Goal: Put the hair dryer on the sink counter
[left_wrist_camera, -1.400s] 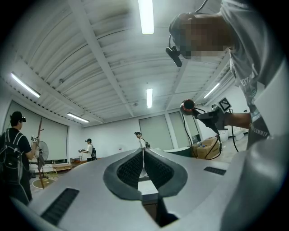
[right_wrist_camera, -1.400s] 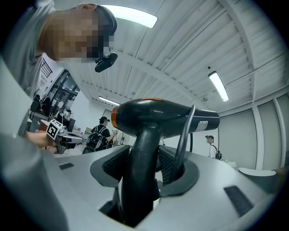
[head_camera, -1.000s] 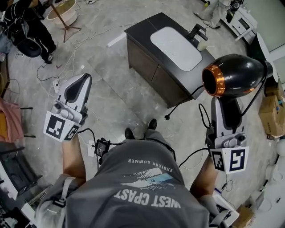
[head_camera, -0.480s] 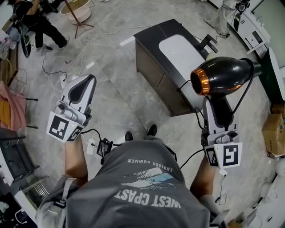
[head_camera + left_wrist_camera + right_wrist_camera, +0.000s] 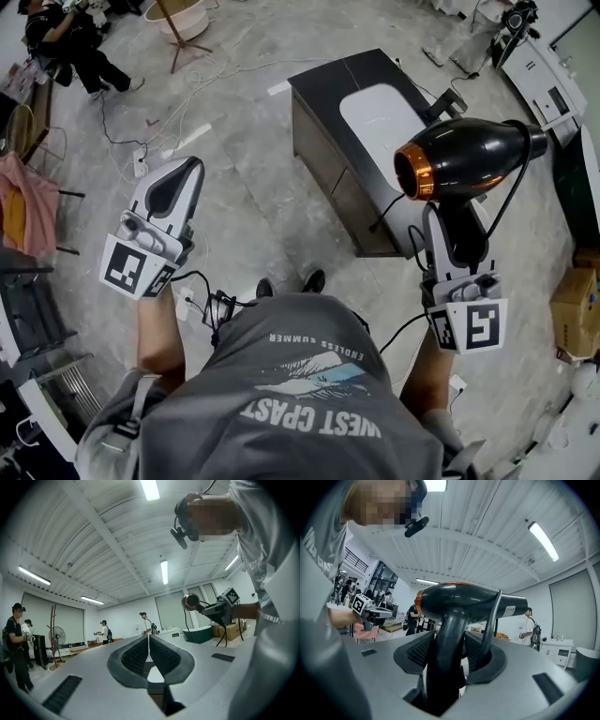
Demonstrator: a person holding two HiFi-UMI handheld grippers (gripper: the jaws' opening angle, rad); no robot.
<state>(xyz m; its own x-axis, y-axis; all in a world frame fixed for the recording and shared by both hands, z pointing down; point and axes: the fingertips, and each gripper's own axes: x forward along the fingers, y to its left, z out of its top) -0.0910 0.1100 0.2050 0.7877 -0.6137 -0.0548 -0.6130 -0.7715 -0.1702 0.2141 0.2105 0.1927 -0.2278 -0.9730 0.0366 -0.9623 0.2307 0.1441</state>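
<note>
**Hair dryer in the air, counter not yet reached**

The hair dryer [image 5: 464, 159] was glossy black with a copper-orange ring round its mouth. Its barrel lay roughly level at the right of the head view, mouth pointing toward frame left. Its handle ran down into my right gripper [image 5: 457, 239], whose jaws were closed on that handle from both sides. In the right gripper view the pads pressed the handle with the barrel sitting just above them. The black cord [image 5: 511, 197] dropped from the rear of the barrel past the gripper; beside the handle it seemed to run down along one pad.

I judged this to be the carry step: the dryer was held up, resting on nothing. The sink counter [image 5: 323, 89], a dark cabinet with a white basin [image 5: 384, 112], stood on the floor in the upper middle of the frame, beyond the dryer. The next move called for bringing the dryer over a bare dark part of the top, lowering it until it lay there, and minding the trailing cord.

My left gripper [image 5: 173, 183], at the left of the frame, had its jaws together on nothing.
</note>
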